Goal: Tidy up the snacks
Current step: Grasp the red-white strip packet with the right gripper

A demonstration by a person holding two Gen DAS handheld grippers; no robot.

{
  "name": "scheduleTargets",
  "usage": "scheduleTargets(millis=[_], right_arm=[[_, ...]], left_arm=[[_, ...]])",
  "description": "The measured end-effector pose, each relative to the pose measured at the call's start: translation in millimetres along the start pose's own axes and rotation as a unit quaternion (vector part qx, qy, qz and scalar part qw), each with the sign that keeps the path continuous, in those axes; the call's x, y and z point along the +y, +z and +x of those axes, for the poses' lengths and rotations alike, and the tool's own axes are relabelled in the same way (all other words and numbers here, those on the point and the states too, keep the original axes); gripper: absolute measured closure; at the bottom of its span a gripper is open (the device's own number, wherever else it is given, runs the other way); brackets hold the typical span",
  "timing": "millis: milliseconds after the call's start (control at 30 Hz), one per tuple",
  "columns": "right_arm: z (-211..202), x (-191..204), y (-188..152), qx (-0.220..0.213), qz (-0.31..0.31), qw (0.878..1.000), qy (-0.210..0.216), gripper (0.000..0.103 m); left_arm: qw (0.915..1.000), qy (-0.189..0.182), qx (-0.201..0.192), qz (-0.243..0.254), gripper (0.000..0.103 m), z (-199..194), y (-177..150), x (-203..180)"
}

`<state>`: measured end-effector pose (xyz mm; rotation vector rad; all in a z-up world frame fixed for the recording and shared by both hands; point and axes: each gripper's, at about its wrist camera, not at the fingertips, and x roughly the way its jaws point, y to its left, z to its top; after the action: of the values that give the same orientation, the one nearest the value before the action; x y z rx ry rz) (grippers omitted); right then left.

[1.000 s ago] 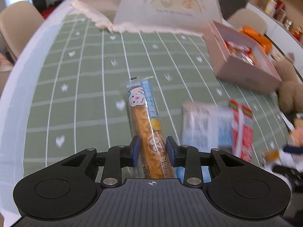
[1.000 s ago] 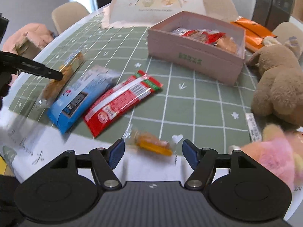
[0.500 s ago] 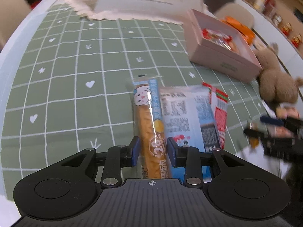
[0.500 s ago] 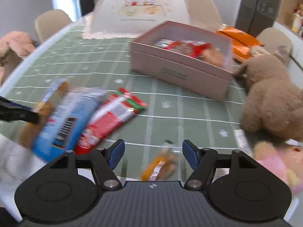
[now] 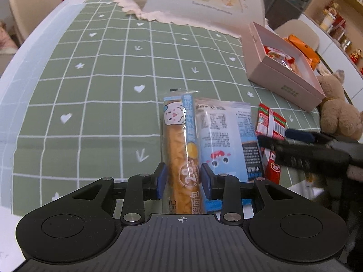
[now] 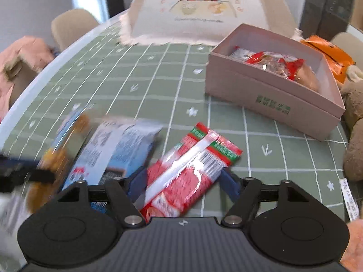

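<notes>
My left gripper (image 5: 182, 178) is shut on a long bread stick packet (image 5: 180, 145) that lies on the green checked tablecloth. A light blue snack packet (image 5: 226, 136) lies just right of it, and a red packet (image 5: 270, 127) lies further right. In the right wrist view my right gripper (image 6: 181, 182) is open, with its fingers on either side of the red packet (image 6: 188, 176). The blue packet (image 6: 120, 149) and the blurred bread stick (image 6: 61, 145) lie to its left. A pink box (image 6: 272, 95) with several snacks inside stands at the back right; it also shows in the left wrist view (image 5: 283, 77).
A pale mesh food cover (image 6: 204, 11) stands at the far end of the table. Brown plush toys (image 5: 340, 111) sit right of the box, with an orange bag (image 6: 329, 52) behind it. Beige chairs (image 6: 70, 27) stand around the table. The table edge curves along the left.
My right gripper has moved left from the small orange snack and now straddles the red packet. My left gripper stays shut on the bread stick.
</notes>
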<state>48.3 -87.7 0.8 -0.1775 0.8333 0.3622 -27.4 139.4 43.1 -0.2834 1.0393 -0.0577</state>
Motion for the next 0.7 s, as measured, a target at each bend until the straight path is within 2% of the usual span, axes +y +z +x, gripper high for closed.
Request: scheduleTargets(millis=[100,233,467,533,700], right_arm=[[12.1,5.8,3.1,0.010,-0.021,1.000,-0.003,0.017],[9.8,3.1,-0.6,0.003,-0.043,0.999,0.002,0.017],[-10.6,-26.3,-23.8,0.012,-0.023,1.000,0.010,0.021],[-12.6,-28.4,-25.6,0.014,-0.024,1.000,0.010,0.021],[-6.4,-24.2,-20.2,0.005,-0.022,1.000,0.006,0.020]], left_arm=[[1.0000,-0.005,0.000,-0.007,0.066,0.3,-1.7,1.0],[1.0000,-0.001,0.002,0.002,0.066,1.1,-1.9,-6.2],[0.9999,-0.015,0.006,-0.004,0.063,9.1,3.1,-6.2],[0.9998,-0.009,0.014,-0.011,0.059,17.6,6.9,-5.5],[0.9999,0.008,0.007,0.000,0.061,24.9,14.7,-14.9]])
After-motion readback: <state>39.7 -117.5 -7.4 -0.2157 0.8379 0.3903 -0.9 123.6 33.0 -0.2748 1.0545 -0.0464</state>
